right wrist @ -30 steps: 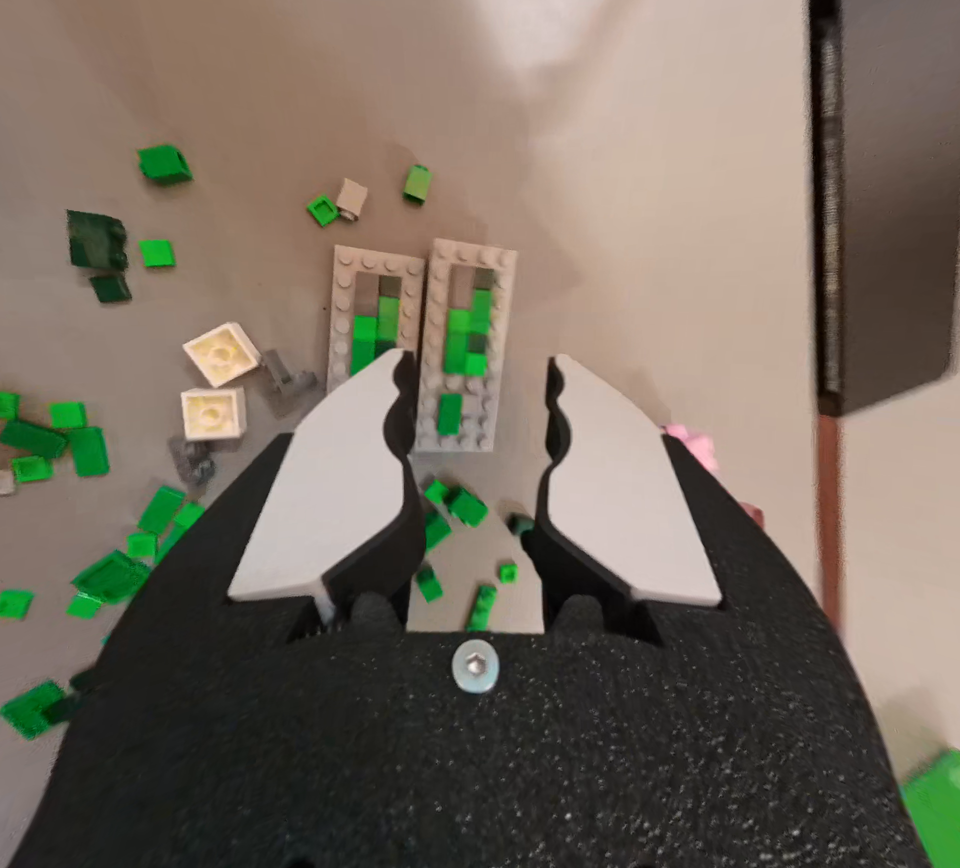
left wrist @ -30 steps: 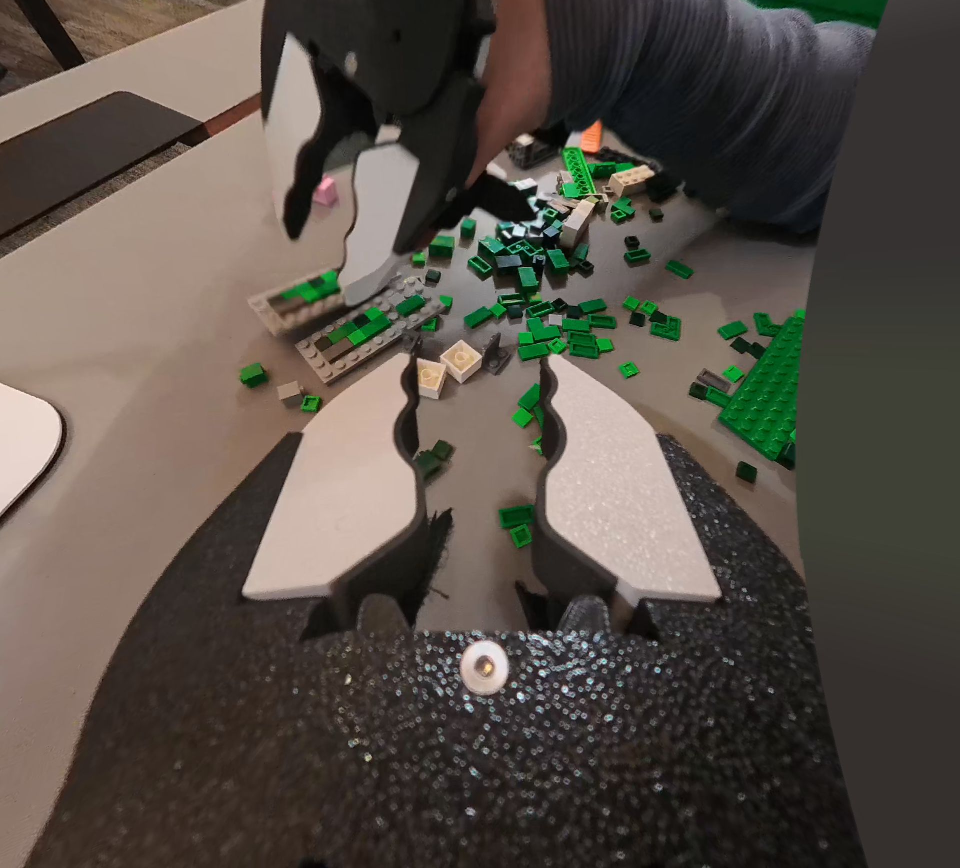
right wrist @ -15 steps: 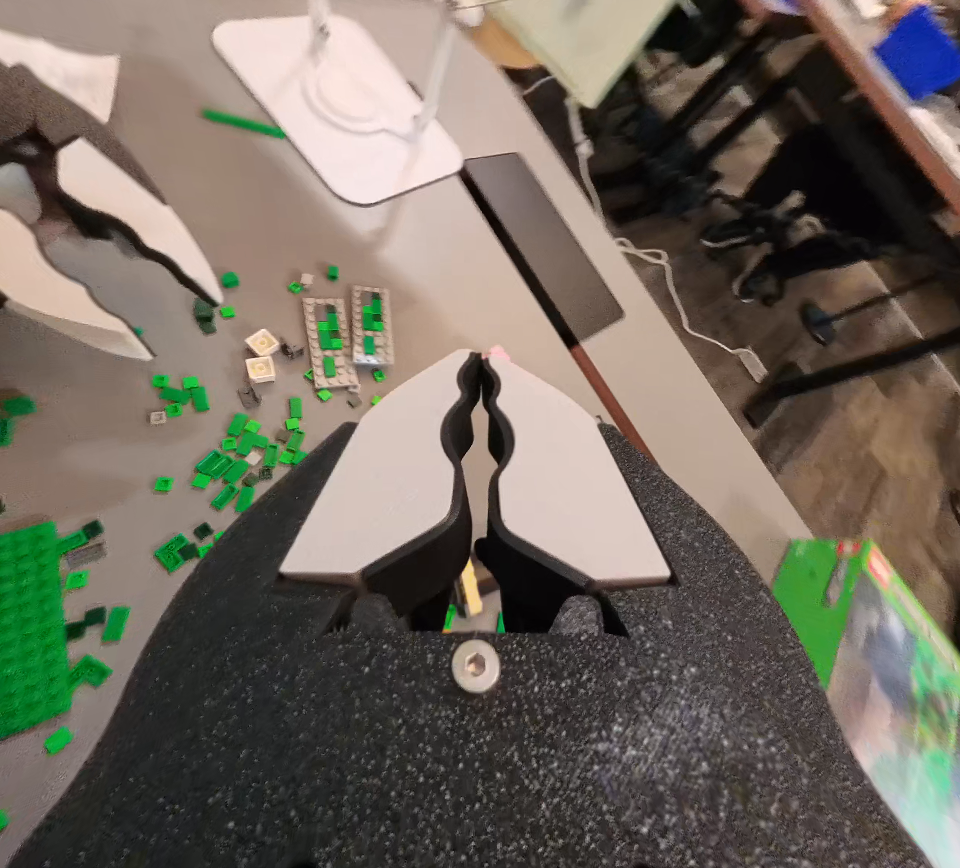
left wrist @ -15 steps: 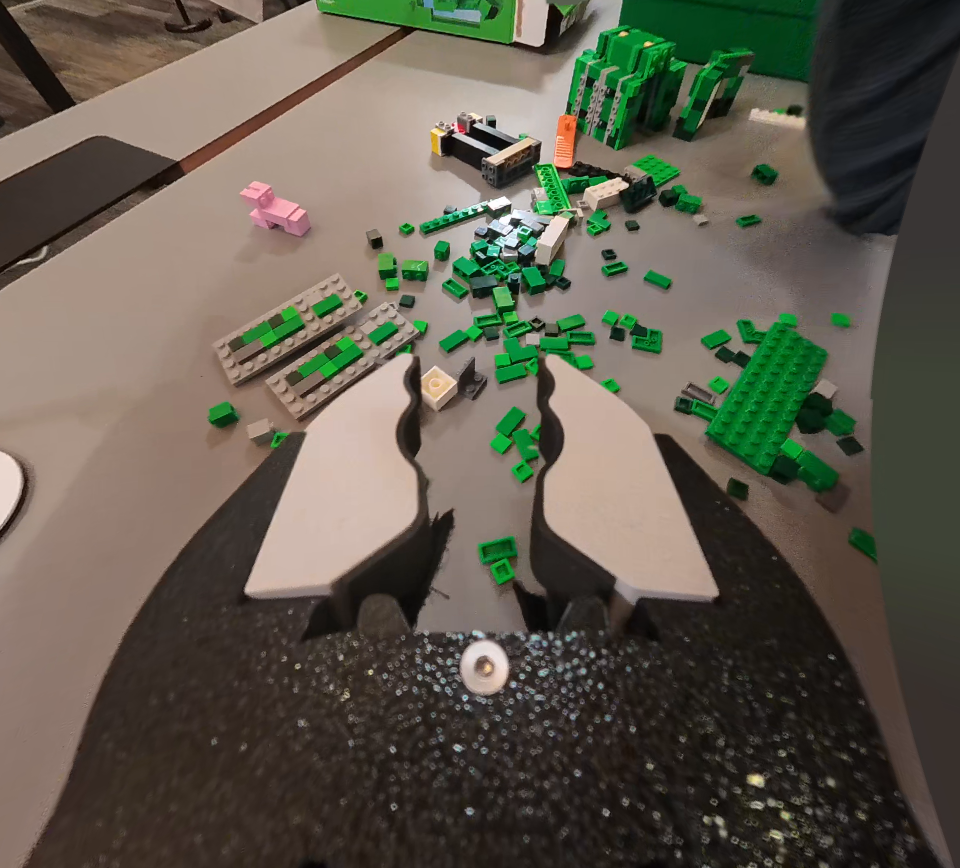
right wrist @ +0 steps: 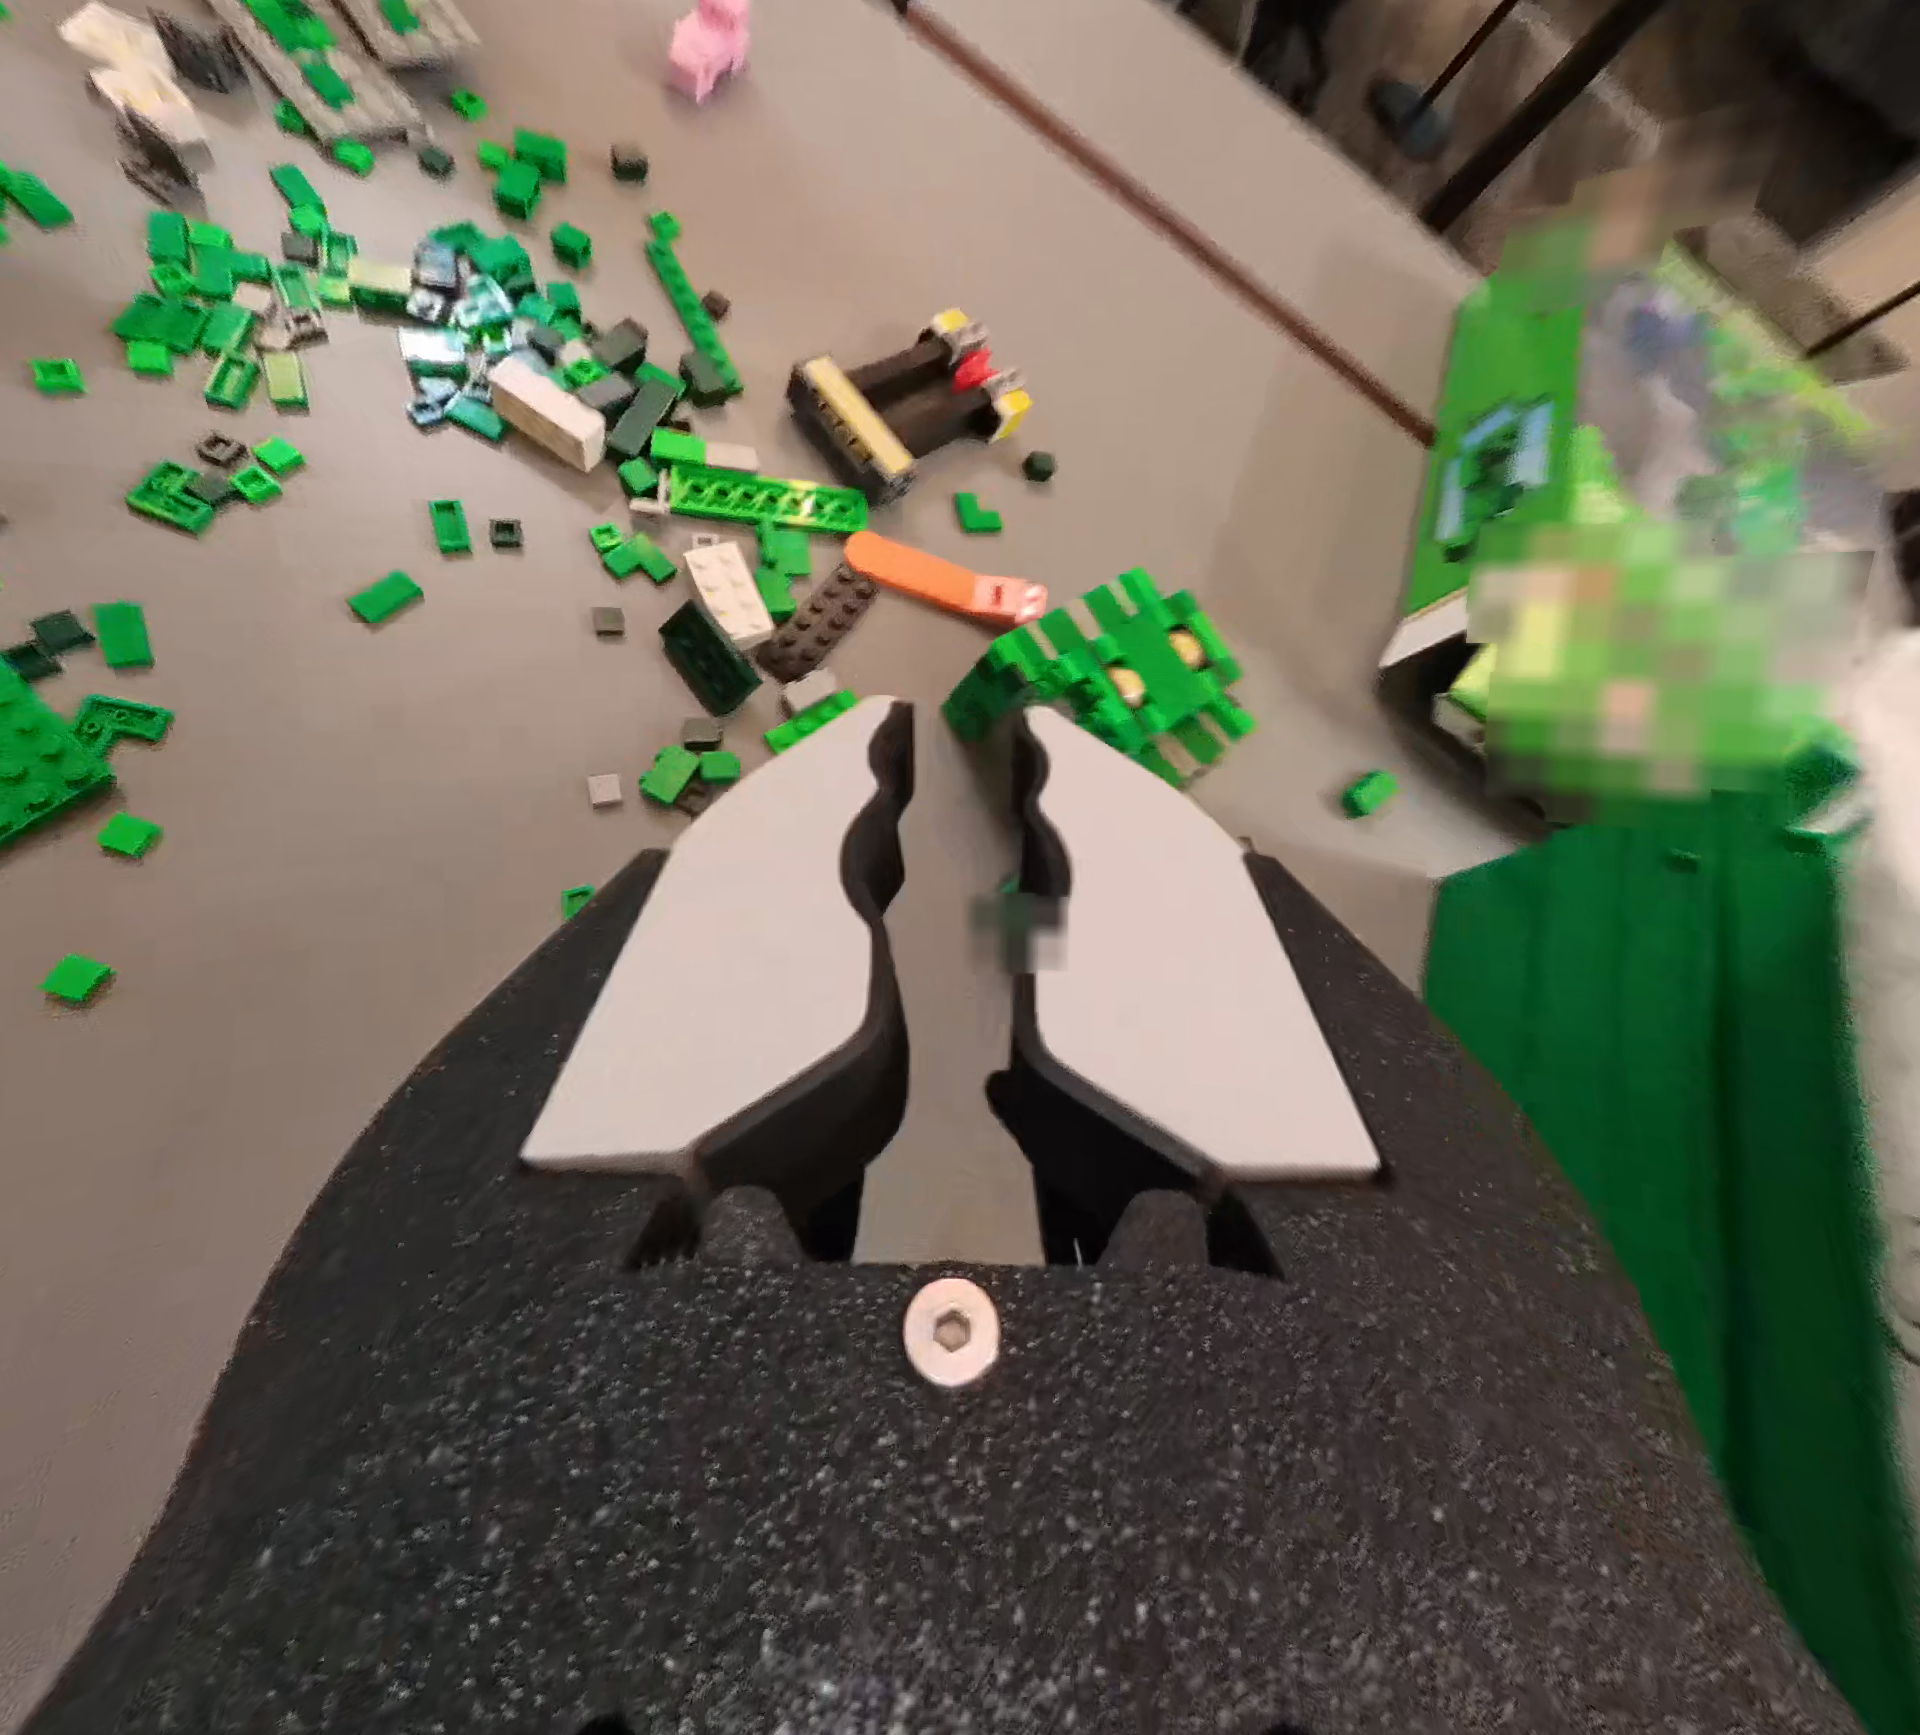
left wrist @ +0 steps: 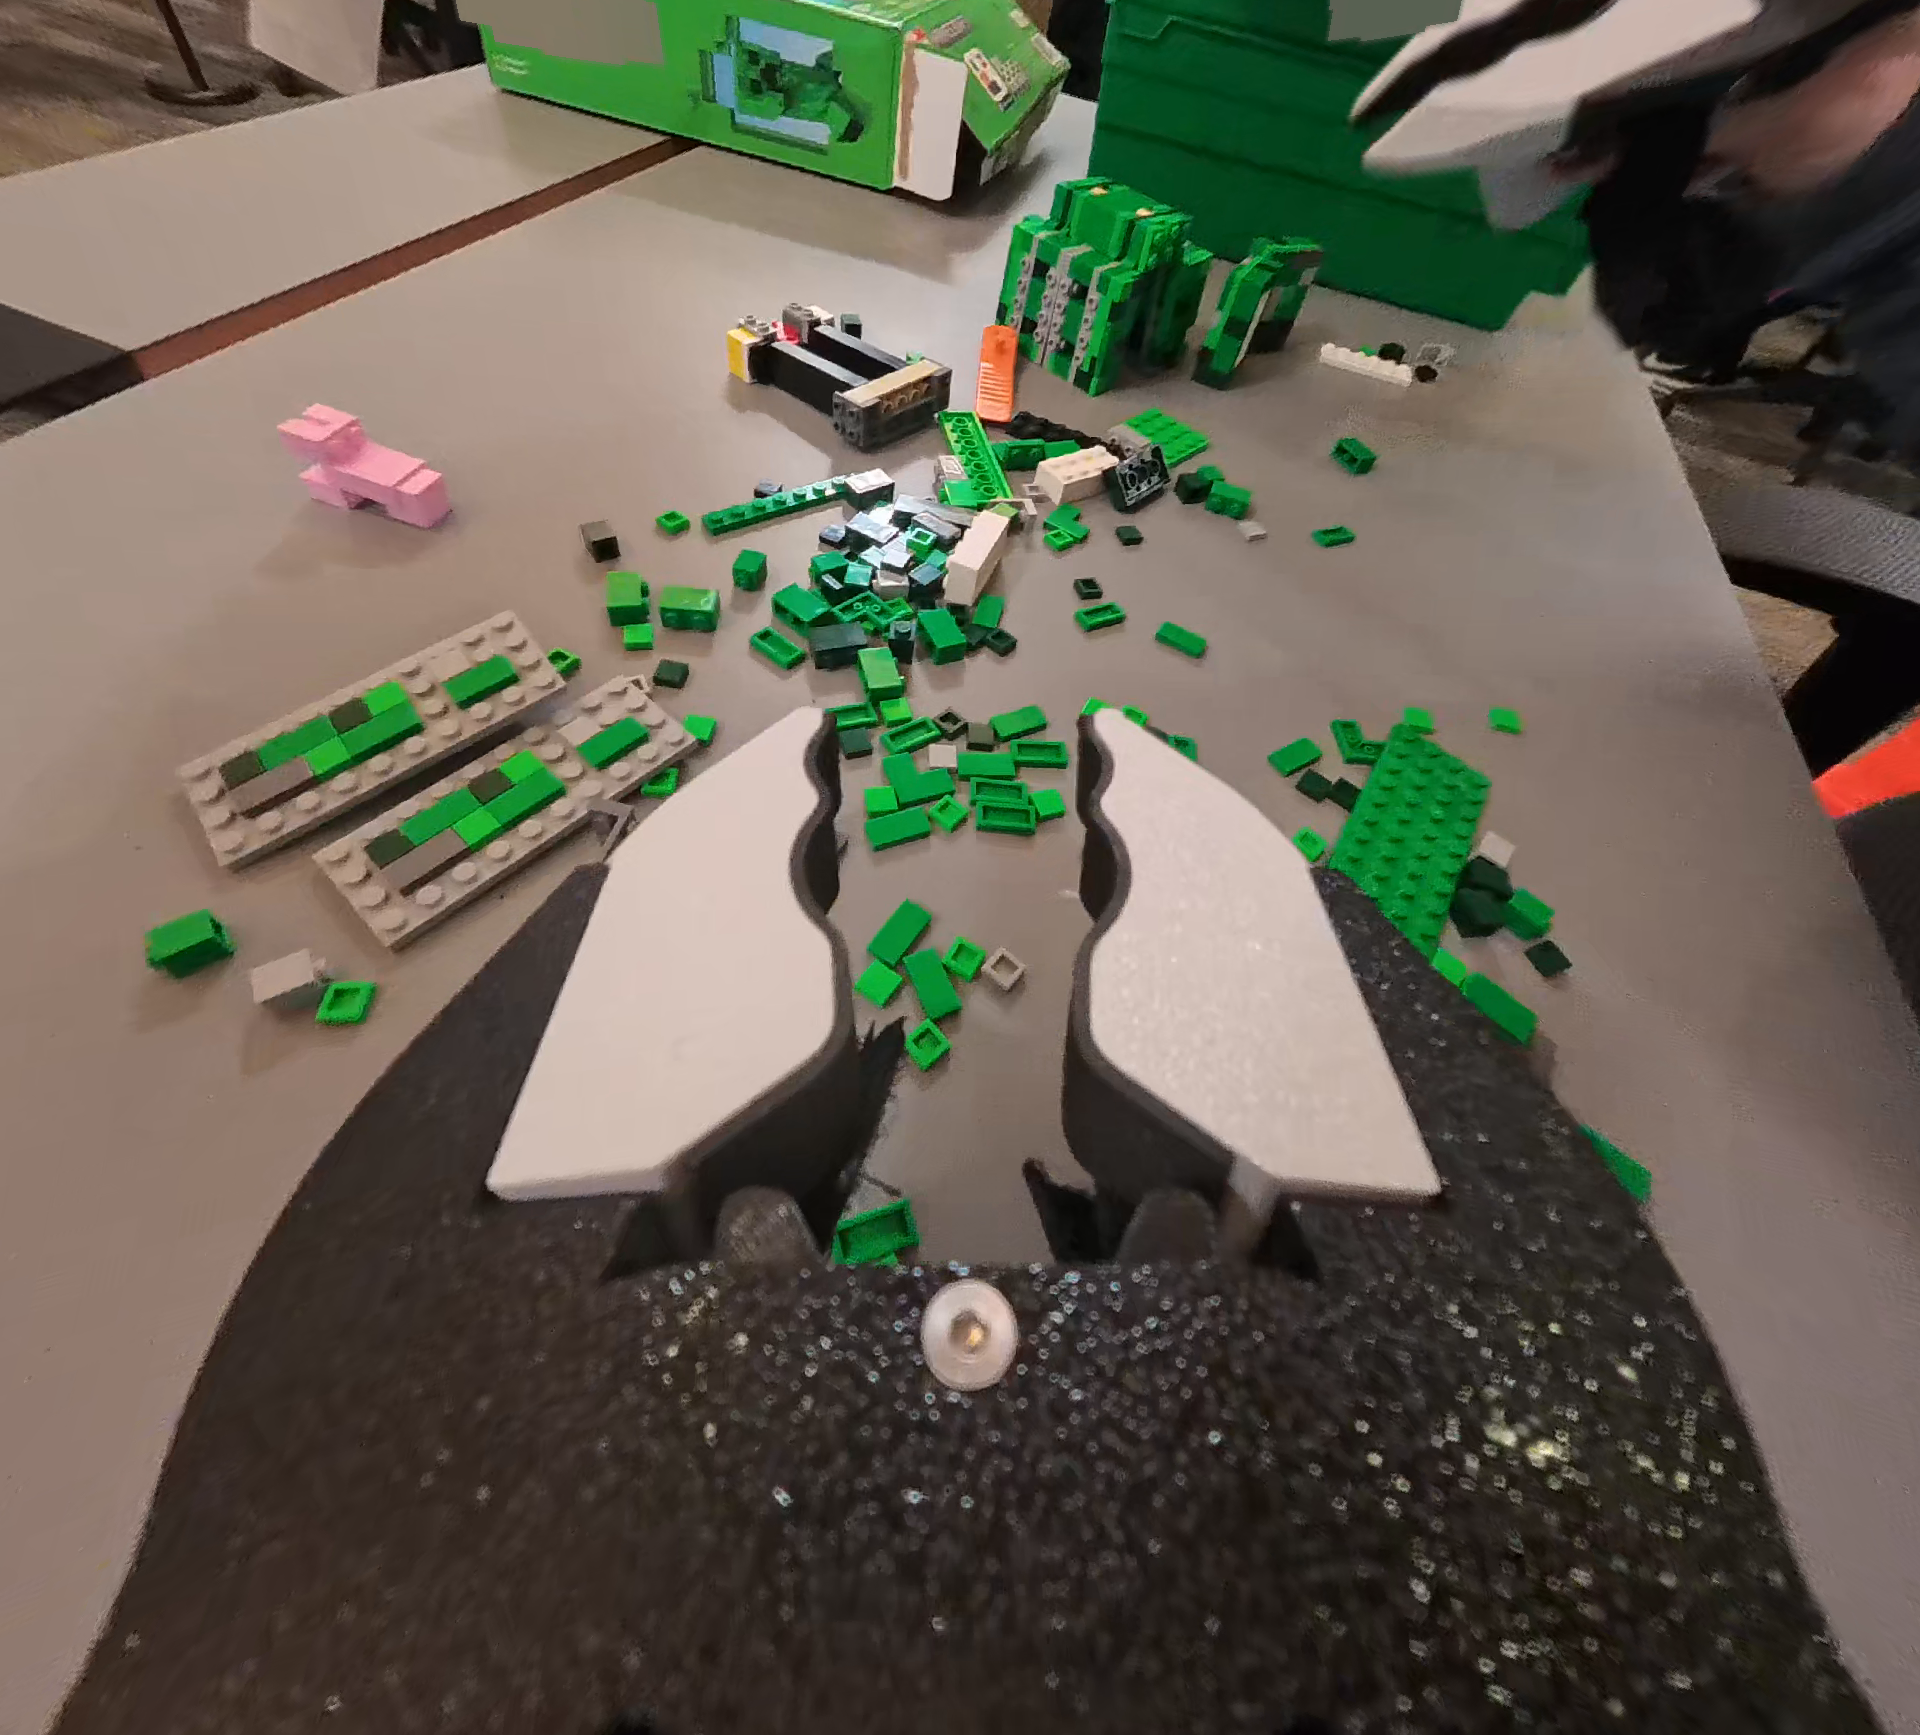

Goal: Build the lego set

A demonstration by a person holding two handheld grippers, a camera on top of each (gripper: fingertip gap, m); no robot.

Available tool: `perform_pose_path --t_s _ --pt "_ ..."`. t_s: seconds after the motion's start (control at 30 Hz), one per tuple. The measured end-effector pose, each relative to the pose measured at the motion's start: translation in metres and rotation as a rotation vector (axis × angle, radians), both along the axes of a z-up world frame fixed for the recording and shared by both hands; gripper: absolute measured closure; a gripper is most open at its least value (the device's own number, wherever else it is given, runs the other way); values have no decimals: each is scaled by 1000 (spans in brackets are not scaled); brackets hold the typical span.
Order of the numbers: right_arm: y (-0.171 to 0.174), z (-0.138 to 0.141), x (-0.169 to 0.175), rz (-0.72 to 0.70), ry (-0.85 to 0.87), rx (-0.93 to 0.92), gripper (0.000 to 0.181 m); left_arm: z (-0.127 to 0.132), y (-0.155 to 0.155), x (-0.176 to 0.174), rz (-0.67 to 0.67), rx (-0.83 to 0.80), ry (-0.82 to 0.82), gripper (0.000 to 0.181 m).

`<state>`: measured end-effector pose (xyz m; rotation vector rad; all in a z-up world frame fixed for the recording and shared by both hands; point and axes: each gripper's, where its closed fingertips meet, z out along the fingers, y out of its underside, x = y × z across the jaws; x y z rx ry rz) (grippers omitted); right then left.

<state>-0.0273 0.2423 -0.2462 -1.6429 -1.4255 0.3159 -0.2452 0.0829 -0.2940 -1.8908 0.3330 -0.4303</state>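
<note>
1. Your left gripper [left wrist: 951, 729] has its grey-faced fingers [left wrist: 707, 937] spread wide with nothing between them, hovering low over the grey table [left wrist: 260, 1114] and pointing along it at a shallow downward tilt.
2. Under and just past those fingers lie the scattered small green flat tiles [left wrist: 940, 786]; a few sit in the gap near the finger roots.
3. Left of your left fingertip rest two grey studded plates partly covered with green tiles [left wrist: 416, 771], side by side and close, though contact is unclear.
4. Your right gripper [right wrist: 961, 714] is raised off the table and angled down; its fingers [right wrist: 748, 947] are parted by a narrow gap and hold nothing.
5. Just beyond its tips stands the blocky green built figure [right wrist: 1122, 677], with an orange brick separator [right wrist: 935, 579] beside it.
6. Farther out: a pink brick pig [left wrist: 364, 470], a black frame assembly [left wrist: 842, 366], a large green studded baseplate [left wrist: 1408, 818], the green set box [left wrist: 748, 54].
</note>
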Motion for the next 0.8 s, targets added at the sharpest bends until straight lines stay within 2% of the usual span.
perform_pose_path --t_s 0.1,0.3,0.47,0.6,0.8 --pt "13 17 28 -68 6 26 155 4 0 3 -7 32 28 141" --pt "30 -9 86 -237 -167 -46 151 16 -2 19 -40 78 34 147" --pt "34 -29 119 -319 -212 -110 153 1 1 32 -76 44 135 149" --pt "34 -41 125 -304 -211 -131 154 -4 1 37 -95 31 158 149" --pt "38 -68 127 -320 -249 -185 149 3 1 44 -120 51 87 151"
